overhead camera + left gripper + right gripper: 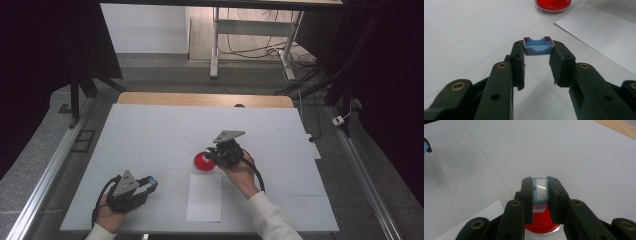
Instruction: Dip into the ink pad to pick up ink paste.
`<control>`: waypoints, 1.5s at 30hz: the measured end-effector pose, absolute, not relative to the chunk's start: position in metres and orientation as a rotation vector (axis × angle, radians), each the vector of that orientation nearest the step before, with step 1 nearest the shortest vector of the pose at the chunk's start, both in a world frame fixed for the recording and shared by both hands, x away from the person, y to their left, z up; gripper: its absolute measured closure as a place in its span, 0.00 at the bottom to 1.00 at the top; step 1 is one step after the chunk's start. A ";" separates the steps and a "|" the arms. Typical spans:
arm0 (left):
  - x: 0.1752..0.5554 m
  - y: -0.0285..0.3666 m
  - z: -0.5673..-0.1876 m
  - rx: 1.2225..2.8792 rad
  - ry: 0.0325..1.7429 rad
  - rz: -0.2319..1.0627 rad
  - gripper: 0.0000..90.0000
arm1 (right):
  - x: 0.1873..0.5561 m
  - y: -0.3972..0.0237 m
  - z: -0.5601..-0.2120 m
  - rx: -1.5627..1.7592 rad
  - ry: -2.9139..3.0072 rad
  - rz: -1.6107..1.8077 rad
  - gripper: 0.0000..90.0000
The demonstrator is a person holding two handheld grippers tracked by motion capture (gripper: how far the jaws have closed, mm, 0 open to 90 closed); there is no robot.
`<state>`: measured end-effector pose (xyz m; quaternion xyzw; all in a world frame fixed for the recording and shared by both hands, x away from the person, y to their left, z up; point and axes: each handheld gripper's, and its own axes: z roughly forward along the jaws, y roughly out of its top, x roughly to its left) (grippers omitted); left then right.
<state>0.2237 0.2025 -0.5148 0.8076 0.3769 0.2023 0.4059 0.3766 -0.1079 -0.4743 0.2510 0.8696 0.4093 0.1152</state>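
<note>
A round dish [202,163] of red stuff sits on the white table mat, mid-table. My right gripper [210,156] hovers over its right edge, shut on a small light-blue piece [540,191] with a pale window. A whitish end of the piece points down at the red dish [544,223]. My left gripper [151,183] rests low at the front left. It is shut on a blue cap-like piece [539,46] with purplish rims, held at the jaw tips [538,48]. The dish [553,5] lies well beyond it.
A white sheet of paper [205,197] lies on the mat [150,130] just in front of the dish, between the two hands. The mat covers a wooden table whose far edge [205,99] shows. Beyond are a floor, cables and a desk frame [250,30].
</note>
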 end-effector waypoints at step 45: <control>0.224 0.202 -0.515 2.041 0.953 0.509 0.73 | 0.376 -0.092 -0.491 0.716 2.619 1.062 0.84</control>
